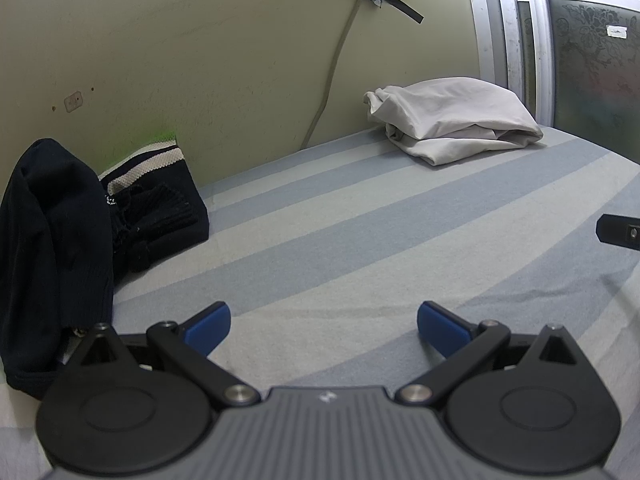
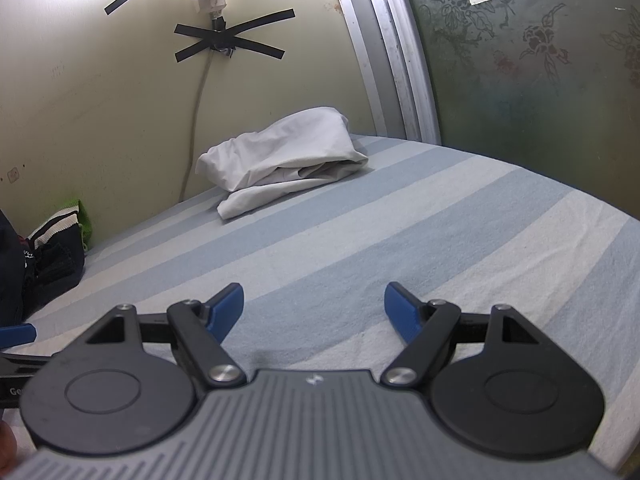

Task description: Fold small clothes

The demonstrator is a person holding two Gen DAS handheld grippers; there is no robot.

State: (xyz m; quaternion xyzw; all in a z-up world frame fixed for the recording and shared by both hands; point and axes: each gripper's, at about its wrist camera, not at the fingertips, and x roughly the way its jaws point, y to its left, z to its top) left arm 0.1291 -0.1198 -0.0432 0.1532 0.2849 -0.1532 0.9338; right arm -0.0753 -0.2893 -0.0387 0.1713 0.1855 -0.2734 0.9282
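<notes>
Both claws, left (image 1: 324, 328) & right (image 2: 314, 312), spread wide, empty, low over striped sheet (image 1: 360, 240).

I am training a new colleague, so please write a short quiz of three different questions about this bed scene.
1. True or false: both the left claw and the right claw are open and hold nothing.
2. Which lies at the far end of the striped bed sheet, near the wall? A) white folded cloth B) dark clothes C) a shoe
3. Fill in: the cable on the wall is fixed with black ____.

Key: 1 true; 2 A; 3 tape.
</notes>
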